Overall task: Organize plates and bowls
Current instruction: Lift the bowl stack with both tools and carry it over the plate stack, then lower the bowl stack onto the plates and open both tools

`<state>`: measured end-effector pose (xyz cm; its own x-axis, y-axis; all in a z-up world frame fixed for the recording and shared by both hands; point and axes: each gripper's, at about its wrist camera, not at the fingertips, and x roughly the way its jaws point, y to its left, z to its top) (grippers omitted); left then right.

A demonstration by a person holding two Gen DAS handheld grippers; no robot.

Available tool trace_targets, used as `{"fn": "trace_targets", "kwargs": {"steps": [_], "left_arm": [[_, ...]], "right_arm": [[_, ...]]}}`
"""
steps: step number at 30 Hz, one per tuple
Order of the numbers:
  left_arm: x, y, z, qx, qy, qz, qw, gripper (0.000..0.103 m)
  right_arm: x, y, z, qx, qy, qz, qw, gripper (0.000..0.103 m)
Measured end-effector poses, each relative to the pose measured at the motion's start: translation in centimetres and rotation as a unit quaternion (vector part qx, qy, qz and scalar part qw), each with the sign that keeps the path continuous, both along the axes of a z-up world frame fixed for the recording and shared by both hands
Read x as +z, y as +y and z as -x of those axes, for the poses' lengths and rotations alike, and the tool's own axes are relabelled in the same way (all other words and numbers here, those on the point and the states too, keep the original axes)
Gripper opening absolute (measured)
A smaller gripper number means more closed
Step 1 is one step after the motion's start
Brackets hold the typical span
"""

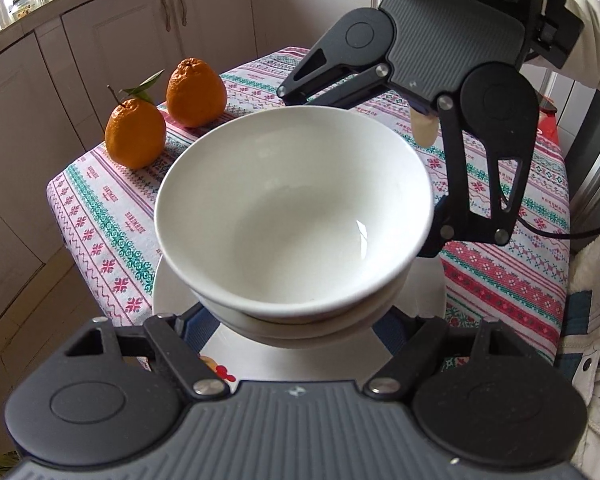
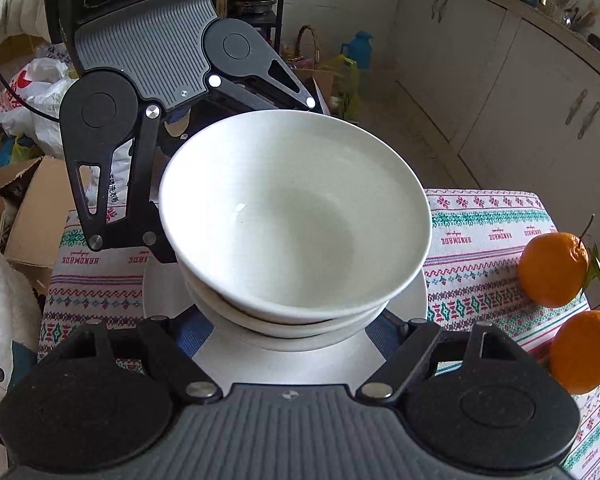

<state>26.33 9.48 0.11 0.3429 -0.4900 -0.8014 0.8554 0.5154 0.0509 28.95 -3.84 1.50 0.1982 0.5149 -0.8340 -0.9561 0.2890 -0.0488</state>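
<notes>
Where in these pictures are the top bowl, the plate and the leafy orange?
top bowl (image 1: pixel 292 208), left wrist view, inner wall.
plate (image 2: pixel 160 292), right wrist view, bare rim.
leafy orange (image 1: pixel 134 134), left wrist view, front skin.

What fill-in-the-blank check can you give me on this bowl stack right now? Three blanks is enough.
1. The top white bowl sits nested inside a second ____.
2. The bowl stack rests on a white ____.
3. On the patterned tablecloth beside the stack lie ____ oranges.

Missing words: bowl; plate; two
</notes>
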Motion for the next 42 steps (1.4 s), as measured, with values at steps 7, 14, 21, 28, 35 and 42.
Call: {"fn": "trace_targets", "kwargs": {"steps": [7, 14, 21, 28, 35, 42], "left_arm": [[-0.2, 0.2, -0.7, 0.001, 0.006, -0.001, 1.0000, 0.082], [-0.2, 0.2, -0.8, 0.000, 0.009, -0.001, 1.0000, 0.082], [-0.1, 0.1, -0.6, 0.003, 0.006, -0.002, 1.0000, 0.082], [0.1, -0.1, 0.7, 0.011, -0.030, -0.008, 0.9995, 0.087], [1.5, 0.5, 2.8, 0.052, -0.068, 0.010, 0.9963, 0.097], [3.2, 0.6, 7.1, 0.102, -0.132, 0.027, 0.9856, 0.101]], "right_arm": [[-0.5, 0.0, -0.3, -0.006, 0.006, -0.006, 1.000, 0.085], [-0.9, -0.2, -0.6, -0.016, 0.016, -0.015, 1.000, 0.085], [-1.2, -0.3, -0.6, -0.023, 0.015, -0.022, 0.999, 0.085], [-1.2, -0.4, -0.2, -0.032, 0.017, -0.026, 0.999, 0.091], [-0.4, -1.1, 1.8, -0.052, -0.002, -0.023, 0.998, 0.096], [1.8, -2.9, 5.6, -0.100, -0.047, -0.036, 0.993, 0.102]]}}
